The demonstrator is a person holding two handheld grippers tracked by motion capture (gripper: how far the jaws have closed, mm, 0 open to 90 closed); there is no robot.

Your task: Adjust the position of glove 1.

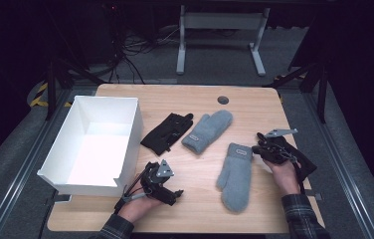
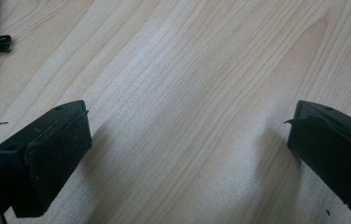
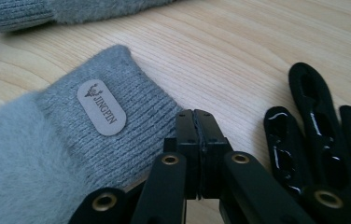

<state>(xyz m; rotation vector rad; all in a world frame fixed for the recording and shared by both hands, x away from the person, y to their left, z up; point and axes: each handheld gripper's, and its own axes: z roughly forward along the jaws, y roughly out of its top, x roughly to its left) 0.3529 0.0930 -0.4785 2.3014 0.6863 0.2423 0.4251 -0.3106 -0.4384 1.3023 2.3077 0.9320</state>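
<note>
Right gripper has its jaws pressed flat together, nothing between them, tips sitting just off the ribbed cuff of the near grey mitten. Left gripper is spread wide over bare table, holding nothing.

Relative to the right tongs: near grey mitten lies just to the left w/ its cuff edge nearly touching the tips, and a black glove lies just to the right, its fingers beside the tips. A 2nd grey mitten sits farther ahead & left, next to another black glove. White box stands close by the left tongs, on their outer side.

Handling, as a guess: mitten looks light, soft & floppy, w/ a fuzzy body and a firmer knit cuff carrying a small label. It won't break or slip much, but will sag and drape from any 1 pinch point. Best hold is probably the cuff rim: denser knit, cleaner edge, closest to the tips. Jaws need to open 1st, then bite deep enough to catch both layers of the cuff, or only the top ply lifts. Fuzz on the body may compress & pull loose under a shallow pinch.
</note>
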